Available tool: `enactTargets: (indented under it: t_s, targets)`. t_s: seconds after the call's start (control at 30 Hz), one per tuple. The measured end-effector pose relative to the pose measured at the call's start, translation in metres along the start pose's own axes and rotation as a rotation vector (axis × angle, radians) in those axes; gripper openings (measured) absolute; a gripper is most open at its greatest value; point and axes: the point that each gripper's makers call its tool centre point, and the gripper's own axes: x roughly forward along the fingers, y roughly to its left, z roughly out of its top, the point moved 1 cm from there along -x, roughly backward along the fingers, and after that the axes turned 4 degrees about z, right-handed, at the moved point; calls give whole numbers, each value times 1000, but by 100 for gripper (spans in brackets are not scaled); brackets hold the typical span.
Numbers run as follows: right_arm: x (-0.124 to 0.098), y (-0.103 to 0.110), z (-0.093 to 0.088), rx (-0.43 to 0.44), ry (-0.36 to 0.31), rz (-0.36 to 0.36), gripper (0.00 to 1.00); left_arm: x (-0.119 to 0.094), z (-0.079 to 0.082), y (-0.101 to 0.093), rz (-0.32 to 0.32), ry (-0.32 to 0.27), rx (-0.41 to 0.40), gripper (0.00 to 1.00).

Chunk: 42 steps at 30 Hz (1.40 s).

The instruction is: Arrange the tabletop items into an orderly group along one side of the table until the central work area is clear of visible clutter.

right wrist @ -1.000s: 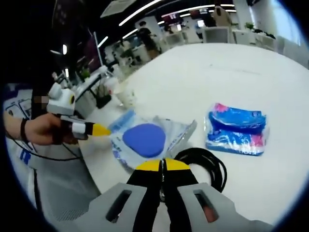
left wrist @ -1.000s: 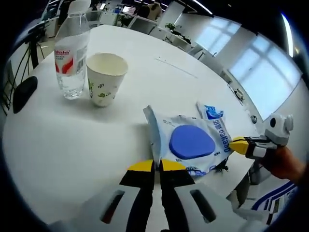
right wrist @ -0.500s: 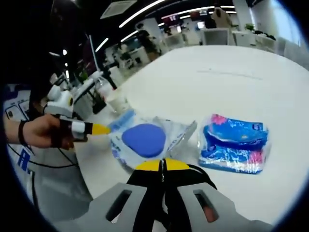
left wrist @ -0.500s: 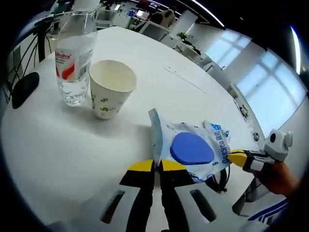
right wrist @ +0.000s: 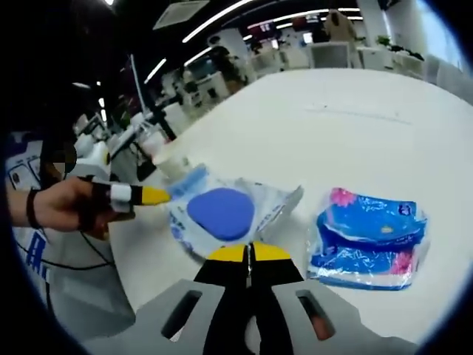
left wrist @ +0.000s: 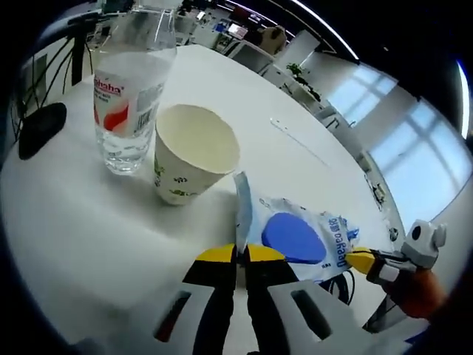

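Note:
A wet-wipes pack (left wrist: 295, 237) with a blue oval lid is held between both grippers just above the white table (left wrist: 74, 222). My left gripper (left wrist: 241, 255) is shut on its near edge, close beside a paper cup (left wrist: 194, 151) and a clear water bottle (left wrist: 129, 96). My right gripper's yellow tip (left wrist: 361, 260) pinches the pack's far edge. In the right gripper view, my right gripper (right wrist: 249, 254) is shut on the pack (right wrist: 220, 214), and the left gripper (right wrist: 151, 195), held by a hand, grips its left corner. A blue tissue pack (right wrist: 369, 240) lies to the right.
A black mouse (left wrist: 41, 129) lies at the table's left edge near the bottle. A black cable (left wrist: 341, 285) shows below the pack. The table (right wrist: 355, 126) stretches bare and white beyond the tissue pack. Office desks and chairs stand in the background.
Both grippers have carried the wipes pack toward the cup and bottle, which now loom larger in the left gripper view. The black cable has dropped out of the right gripper view.

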Motion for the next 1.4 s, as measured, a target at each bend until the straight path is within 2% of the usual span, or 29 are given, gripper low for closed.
enactTargets:
  t_s: [0.17, 0.37, 0.73, 1.0, 1.27, 1.4]
  targets:
    - [9, -6, 6, 31, -6, -5, 0, 2, 8, 2, 8, -19, -33, 1]
    - [19, -8, 9, 43, 8, -2, 0, 3, 8, 7, 25, -19, -43, 1]
    - [30, -11, -1, 58, 51, -21, 0, 14, -7, 26, 66, 17, -63, 2]
    - [34, -17, -1, 62, 58, -38, 0, 18, -4, 26, 68, 10, -93, 3]
    - [38, -21, 2, 65, 52, -35, 0, 24, 1, 27, 64, 10, -75, 3]
    - [39, -22, 4, 69, 46, -40, 0, 20, 1, 24, 56, 5, -62, 4]
